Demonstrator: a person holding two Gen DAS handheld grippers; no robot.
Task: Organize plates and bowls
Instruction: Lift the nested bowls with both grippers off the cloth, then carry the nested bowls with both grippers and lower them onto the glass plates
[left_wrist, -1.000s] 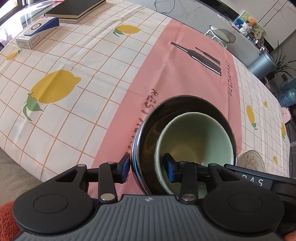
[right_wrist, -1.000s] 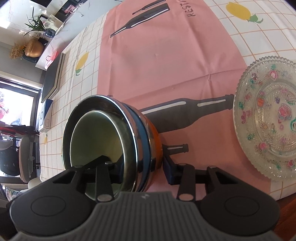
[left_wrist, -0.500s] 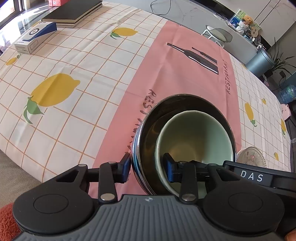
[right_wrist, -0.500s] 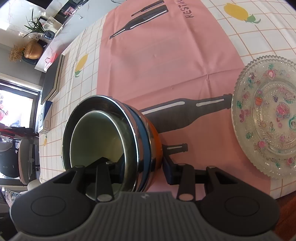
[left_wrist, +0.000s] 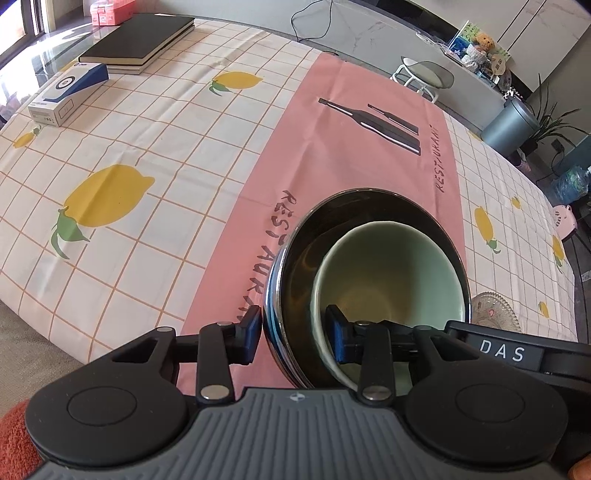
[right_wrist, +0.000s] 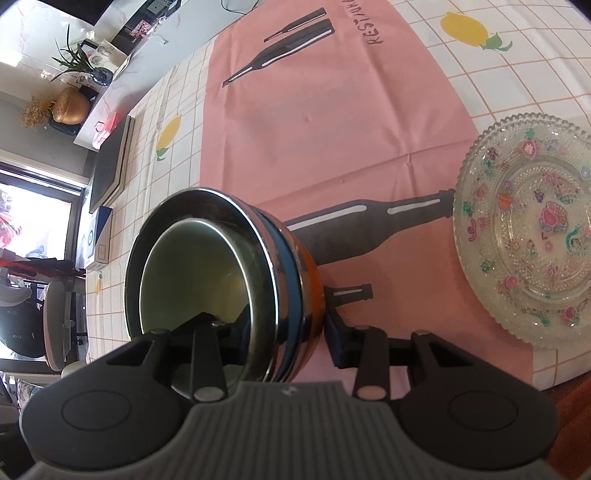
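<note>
Left wrist view: the left claw (left_wrist: 293, 334) is clamped across the near wall of the stacked bowls, one pad outside the steel bowl (left_wrist: 280, 295), the other inside the pale green bowl (left_wrist: 388, 273) nested in it. The stack sits directly ahead of the claw on the pink cloth (left_wrist: 332, 147), which bears printed bottles and the word "RESTAURANT" twice. The second tool (left_wrist: 517, 350), to the right of the claw, reads "DAS". Far ahead to the left lie a white and blue box (left_wrist: 66, 98), print unreadable, and black books (left_wrist: 136, 40).

Right wrist view: the right claw (right_wrist: 280, 328) grips the stack's opposite wall, left finger inside the green bowl, right pad against the orange outer bowl (right_wrist: 314, 291); a blue rim shows between orange and steel. A patterned glass plate (right_wrist: 524, 229) lies ahead to the right, apart from the bowls.
</note>
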